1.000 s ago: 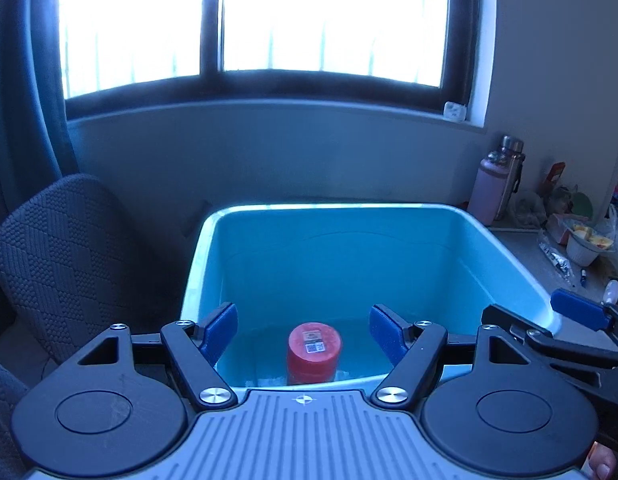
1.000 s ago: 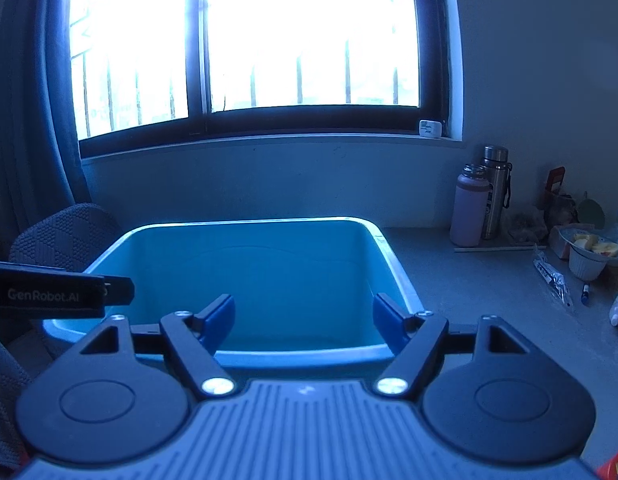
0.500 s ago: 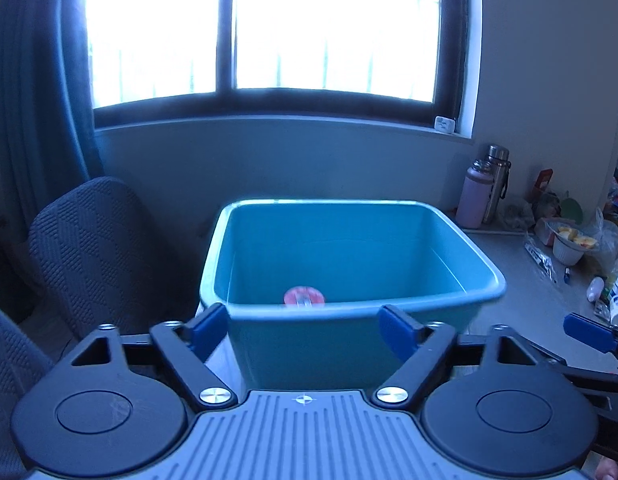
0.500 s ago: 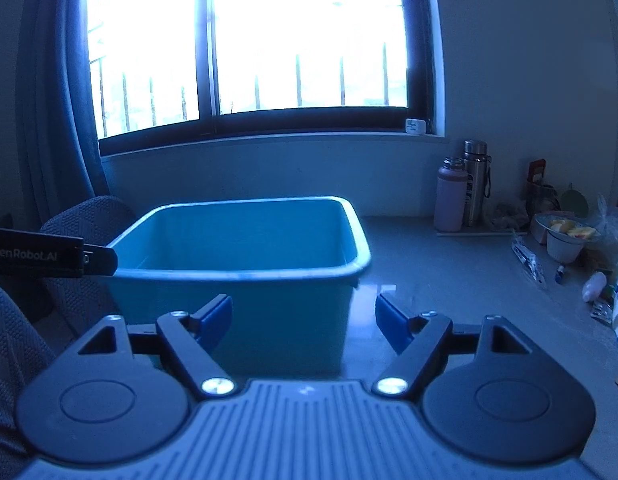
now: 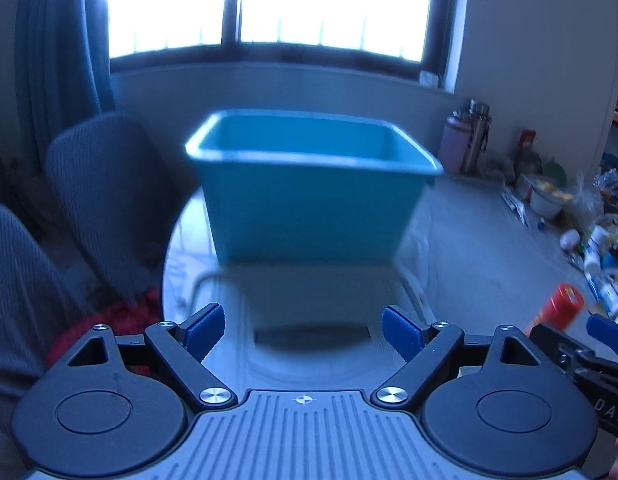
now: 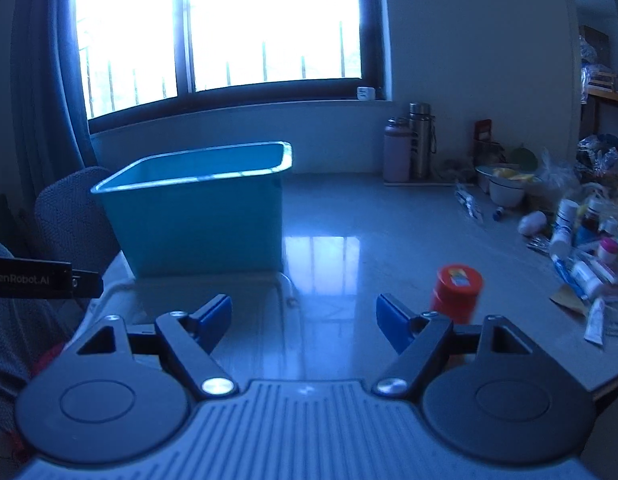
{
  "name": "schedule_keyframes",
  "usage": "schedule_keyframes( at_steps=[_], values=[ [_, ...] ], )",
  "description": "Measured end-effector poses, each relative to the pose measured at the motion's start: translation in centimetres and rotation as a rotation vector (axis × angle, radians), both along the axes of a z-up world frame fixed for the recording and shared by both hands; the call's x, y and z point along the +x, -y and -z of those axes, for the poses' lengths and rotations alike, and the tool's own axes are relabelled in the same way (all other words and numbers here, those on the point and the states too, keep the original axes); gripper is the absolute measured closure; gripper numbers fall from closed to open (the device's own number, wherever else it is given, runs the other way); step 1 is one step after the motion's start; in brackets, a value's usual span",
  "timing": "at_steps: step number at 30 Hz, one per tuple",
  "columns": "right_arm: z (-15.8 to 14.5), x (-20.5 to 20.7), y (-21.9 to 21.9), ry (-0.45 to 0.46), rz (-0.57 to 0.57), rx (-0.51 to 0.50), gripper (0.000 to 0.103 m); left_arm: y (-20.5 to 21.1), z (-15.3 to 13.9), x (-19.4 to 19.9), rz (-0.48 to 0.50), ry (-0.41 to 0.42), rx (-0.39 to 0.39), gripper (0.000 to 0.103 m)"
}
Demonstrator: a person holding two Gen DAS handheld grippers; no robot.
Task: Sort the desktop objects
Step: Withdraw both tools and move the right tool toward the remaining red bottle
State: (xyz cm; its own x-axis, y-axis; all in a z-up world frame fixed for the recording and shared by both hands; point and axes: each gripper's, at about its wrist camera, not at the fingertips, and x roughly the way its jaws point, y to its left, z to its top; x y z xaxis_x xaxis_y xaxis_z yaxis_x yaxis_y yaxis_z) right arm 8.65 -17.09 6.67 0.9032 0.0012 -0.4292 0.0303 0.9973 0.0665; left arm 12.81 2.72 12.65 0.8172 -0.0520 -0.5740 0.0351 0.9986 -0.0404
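The left gripper (image 5: 303, 330) sits low in the centre of the left wrist view with its blue-padded fingers (image 5: 203, 330) spread wide; nothing lies between them and they touch nothing. Past them, blurred, the teal bin (image 5: 309, 204) stands on the grey tabletop (image 5: 469, 248) in the middle of the frame, its open mouth facing up; its contents are hidden behind the near wall.

The right gripper (image 6: 305, 320) fills the bottom of the right wrist view, its jaws likewise spread apart and empty, the blue fingers (image 6: 215, 318) hanging over bare tabletop (image 6: 389, 232). Just beyond and right of its right finger stands a red-capped canister (image 6: 457, 292), upright with its long axis vertical and the cap on top, a small label showing on the lid. Whether the finger touches it cannot be told; it lies outside the gap, not within it. In the left wrist view the same canister (image 5: 557, 308) appears at the lower right edge, leaning in the fisheye, just above the dark body of the right gripper (image 5: 589, 344).

In the right view the bin (image 6: 197, 216) stands at centre left, well apart from the canister. A heap of small bottles and tubes (image 6: 581, 256) crowds the right edge, with a pink bottle (image 6: 397, 152) and a steel flask (image 6: 421, 140) side by side near the wall. A grey chair (image 6: 69, 216) sits left of the bin, under the window (image 6: 229, 28).
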Motion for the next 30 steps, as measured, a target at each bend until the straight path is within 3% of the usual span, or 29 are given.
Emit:
schedule_keyframes(
  at_steps=[8, 12, 17, 22, 30],
  values=[
    [3.2, -3.0, 2.4, -0.024, 0.076, -0.036, 0.023, 1.6, 5.0, -4.1, 0.029, -0.032, -0.004, 0.015],
    [4.6, -4.0, 3.6, -0.030, 0.106, -0.027, 0.023, 2.5, 6.7, -4.7, 0.042, -0.055, 0.039, 0.015],
    [6.0, -4.8, 5.1, -0.053, 0.148, -0.012, 0.023, 3.5, 7.9, -4.5, 0.061, -0.075, 0.072, 0.015],
    [7.0, -5.1, 6.3, -0.059, 0.174, -0.005, 0.023, 3.9, 8.3, -3.7, 0.064, -0.111, 0.054, 0.015],
    [7.9, -3.7, 7.9, -0.064, 0.187, 0.002, 0.023, 5.2, 8.3, -2.9, 0.073, -0.097, 0.058, 0.015]
  ],
)
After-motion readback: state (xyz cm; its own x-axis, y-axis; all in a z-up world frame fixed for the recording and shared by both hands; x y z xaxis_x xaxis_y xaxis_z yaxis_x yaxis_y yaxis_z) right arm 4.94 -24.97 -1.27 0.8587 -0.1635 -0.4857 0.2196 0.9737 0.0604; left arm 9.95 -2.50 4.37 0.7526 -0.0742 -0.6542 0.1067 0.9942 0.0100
